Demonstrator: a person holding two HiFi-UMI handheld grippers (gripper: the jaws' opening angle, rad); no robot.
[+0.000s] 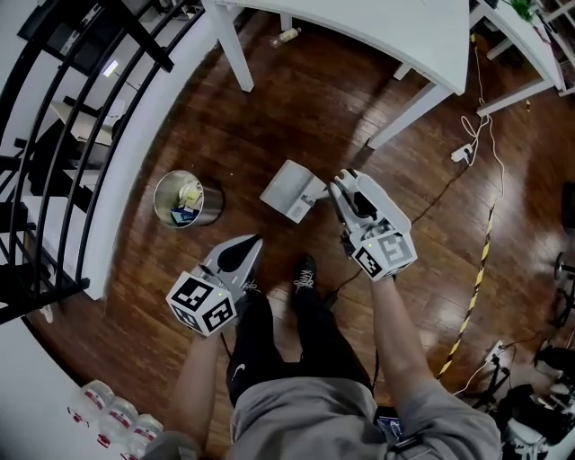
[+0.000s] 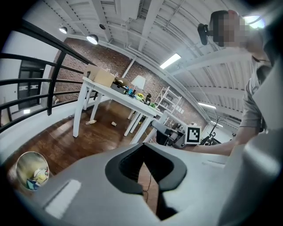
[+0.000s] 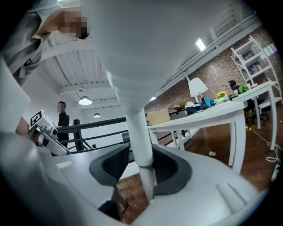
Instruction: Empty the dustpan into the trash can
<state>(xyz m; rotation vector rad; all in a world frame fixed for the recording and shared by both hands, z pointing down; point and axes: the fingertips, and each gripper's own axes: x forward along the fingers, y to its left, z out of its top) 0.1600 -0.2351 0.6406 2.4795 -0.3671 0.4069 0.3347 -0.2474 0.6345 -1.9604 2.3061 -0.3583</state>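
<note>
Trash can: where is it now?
Head view, left of centre: the trash can stands on the floor between the white railing base and the dustpan, beyond the left claw.

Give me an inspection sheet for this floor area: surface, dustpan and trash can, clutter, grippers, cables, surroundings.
Surface: dark glossy wooden floor; no spill seen.
Job's things: white dustpan to the right of the trash can and apart from it; the can holds rubbish.
Clutter: a bottle under the table; more bottles at lower left.
Grippers: right gripper closed on the dustpan's handle; left gripper shut, empty.
Cables: white cord with plug strip; striped line across the floor.
Surroundings: white table; black railing.
</note>
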